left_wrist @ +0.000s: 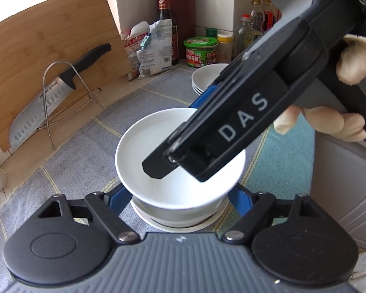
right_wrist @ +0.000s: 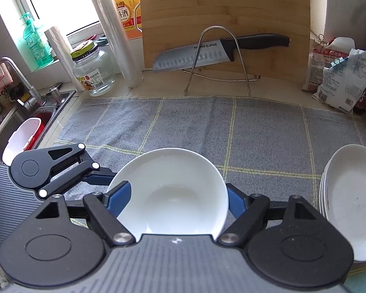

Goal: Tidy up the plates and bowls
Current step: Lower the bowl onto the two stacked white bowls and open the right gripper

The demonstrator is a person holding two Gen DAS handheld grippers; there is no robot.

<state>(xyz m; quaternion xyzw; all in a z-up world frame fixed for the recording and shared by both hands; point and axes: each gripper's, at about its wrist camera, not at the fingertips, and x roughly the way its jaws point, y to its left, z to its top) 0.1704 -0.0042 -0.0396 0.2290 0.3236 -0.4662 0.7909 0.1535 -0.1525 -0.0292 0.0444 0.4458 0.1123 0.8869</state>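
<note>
A white bowl (left_wrist: 139,151) (right_wrist: 173,195) tops a short stack of bowls (left_wrist: 178,213) over the grey checked cloth (right_wrist: 256,134). My left gripper (left_wrist: 180,200) has its blue fingers against both sides of the stack, just under the top bowl's rim, and appears shut on it. One left finger (right_wrist: 97,178) reaches the bowl from the left in the right wrist view. My right gripper (right_wrist: 177,201) is closed across the top bowl, its left pad lying over the rim and its right pad behind the rim. Its black housing (left_wrist: 244,119) hangs over the bowl, held by a gloved hand (left_wrist: 353,56).
A stack of white plates (right_wrist: 353,200) (left_wrist: 207,78) stands to the right on the cloth. Behind are a knife (right_wrist: 207,53) on a wire stand, a leaning cutting board (right_wrist: 231,12), bags, bottles and jars. The sink (right_wrist: 36,112) lies at the left.
</note>
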